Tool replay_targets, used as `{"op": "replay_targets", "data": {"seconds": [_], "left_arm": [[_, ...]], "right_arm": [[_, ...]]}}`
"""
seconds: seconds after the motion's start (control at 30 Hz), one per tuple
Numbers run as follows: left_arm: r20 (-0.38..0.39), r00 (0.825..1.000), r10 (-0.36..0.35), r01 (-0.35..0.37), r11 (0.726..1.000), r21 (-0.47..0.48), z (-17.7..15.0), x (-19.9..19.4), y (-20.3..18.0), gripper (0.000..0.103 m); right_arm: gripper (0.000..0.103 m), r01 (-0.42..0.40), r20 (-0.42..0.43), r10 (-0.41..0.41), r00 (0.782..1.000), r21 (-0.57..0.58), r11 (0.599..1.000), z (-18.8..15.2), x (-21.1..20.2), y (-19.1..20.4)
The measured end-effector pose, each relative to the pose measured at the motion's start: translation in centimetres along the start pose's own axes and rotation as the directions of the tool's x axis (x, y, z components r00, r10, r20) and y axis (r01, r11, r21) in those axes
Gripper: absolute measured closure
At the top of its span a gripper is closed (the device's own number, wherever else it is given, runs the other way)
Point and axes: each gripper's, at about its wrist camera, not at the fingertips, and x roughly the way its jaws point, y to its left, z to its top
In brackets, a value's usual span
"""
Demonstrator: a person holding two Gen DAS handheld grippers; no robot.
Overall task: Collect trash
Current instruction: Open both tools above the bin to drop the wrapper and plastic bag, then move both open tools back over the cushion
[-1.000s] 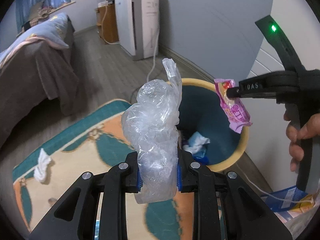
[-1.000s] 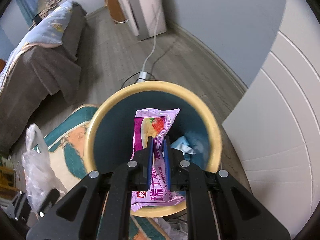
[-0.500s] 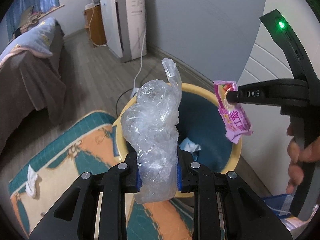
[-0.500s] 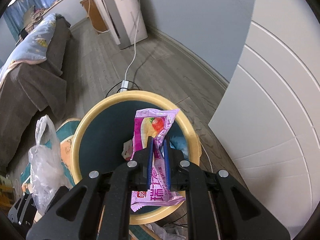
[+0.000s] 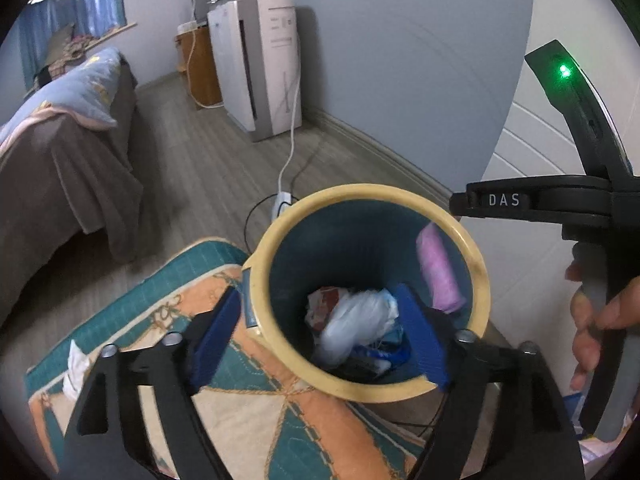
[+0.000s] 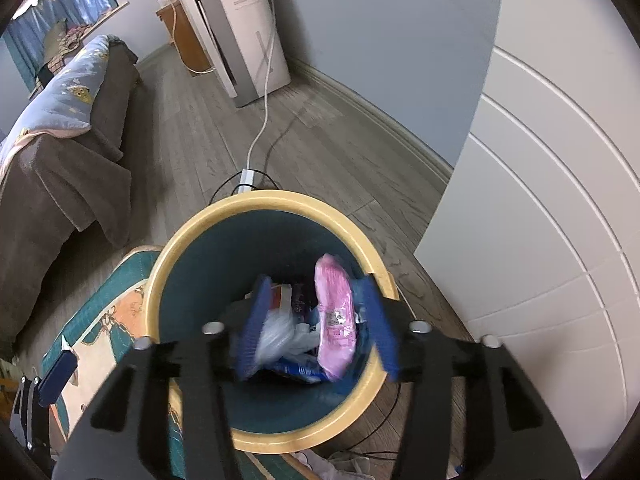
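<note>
— Where's the trash?
— Both tongs, left [image 5: 320, 334] and right [image 6: 316, 328], are opening, nothing gripped. The pink wrapper [image 6: 335, 316] stands on end inside the bin [image 6: 180, 264], beside a clear bag [image 5: 354, 324].
— Beyond?
— Patterned rug [image 5: 192, 292], wood floor [image 6: 192, 140], bed [image 5: 60, 152].

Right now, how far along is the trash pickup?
Done: clear plastic bag lies in the bin; pink wrapper is dropping in. In hand: nothing; left hand-held gripper and right hand-held gripper are both opening, empty. Left: white tissue on the rug.
</note>
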Motion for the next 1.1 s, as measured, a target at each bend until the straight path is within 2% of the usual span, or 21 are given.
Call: {"op": "replay_targets", "data": {"seconds": [0.1, 0.2, 0.43, 0.57, 0.73, 0.97, 1.1], "left_arm": [[0.008, 1.000, 0.013, -0.013, 1.000, -0.008, -0.2, -1.1, 0.9, 0.014], [0.008, 0.999, 0.042, -0.042, 0.999, -0.012, -0.6, -2.5, 2.3, 0.011], [0.008, 0.987, 0.158, -0.156, 0.983, -0.100, -1.9, -7.3, 9.1, 0.009], [-0.018, 0.964, 0.265, -0.265, 0.953, -0.145, -3.3, -10.2, 13.8, 0.008], [-0.049, 0.936, 0.348, -0.350, 0.909, -0.229, -6.0, -13.1, 18.9, 0.007], [-0.124, 0.924, 0.362, -0.381, 0.843, -0.379, -10.5, -13.8, 24.0, 0.007], [-0.124, 0.932, 0.340, -0.358, 0.820, -0.446, -11.5, -14.4, 25.8, 0.007]], "right_arm": [[0.029, -0.006, 0.018, 0.006, 1.000, -0.016, 1.000, 0.2, -0.4, 0.7], [0.017, -0.021, 0.025, 0.022, 0.999, -0.038, 0.999, 0.2, -0.6, 1.7], [0.012, -0.056, 0.046, 0.064, 0.997, -0.150, 0.987, -0.3, -1.9, 5.9], [0.010, -0.080, 0.055, 0.094, 0.994, -0.224, 0.971, -1.1, -2.8, 8.7], [0.008, -0.111, 0.053, 0.133, 0.990, -0.300, 0.947, -2.2, -3.6, 12.3], [0.006, -0.119, 0.051, 0.154, 0.987, -0.415, 0.902, -4.2, -4.3, 16.5], [0.006, -0.104, 0.046, 0.140, 0.989, -0.457, 0.883, -5.2, -4.1, 18.3]]}}
